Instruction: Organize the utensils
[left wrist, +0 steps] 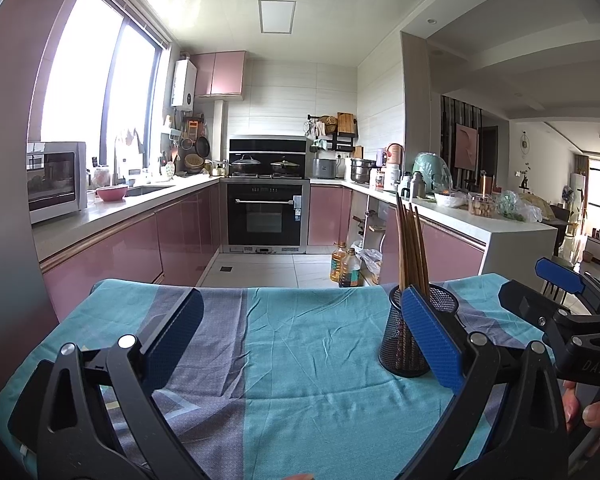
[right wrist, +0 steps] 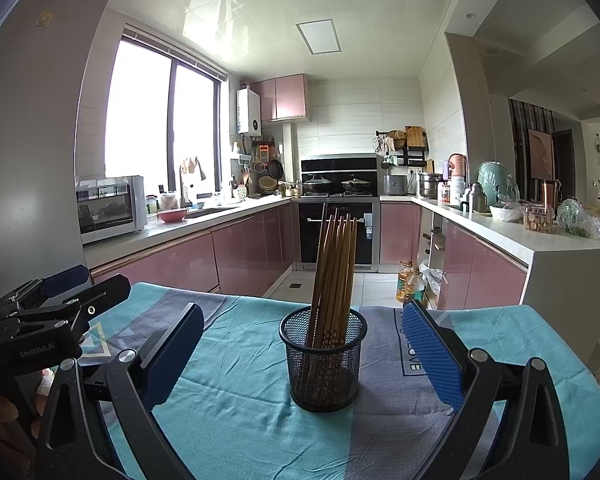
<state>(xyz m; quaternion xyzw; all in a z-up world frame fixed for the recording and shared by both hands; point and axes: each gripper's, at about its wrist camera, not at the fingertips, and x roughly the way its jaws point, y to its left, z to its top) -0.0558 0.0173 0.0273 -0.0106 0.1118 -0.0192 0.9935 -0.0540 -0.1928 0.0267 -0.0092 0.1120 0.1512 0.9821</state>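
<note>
A black mesh cup (right wrist: pixel 324 360) stands upright on the table with the teal and grey cloth (right wrist: pixel 236 412). Several brown wooden chopsticks (right wrist: pixel 334 264) stand in it, leaning a little right. My right gripper (right wrist: pixel 302 332) is open and empty, with the cup between and just beyond its blue fingers. In the left wrist view the cup (left wrist: pixel 400 344) stands at the right, partly behind my right finger, with the chopsticks (left wrist: pixel 412 244) in it. My left gripper (left wrist: pixel 300 320) is open and empty over bare cloth (left wrist: pixel 292 344). The right gripper (left wrist: pixel 560 280) shows at that view's right edge.
The table's far edge (left wrist: pixel 236 286) drops to a tiled kitchen floor. Beyond it stand pink cabinets, an oven (left wrist: pixel 266 216), oil bottles (left wrist: pixel 346 266) on the floor and a cluttered white counter (left wrist: pixel 500 224) at the right.
</note>
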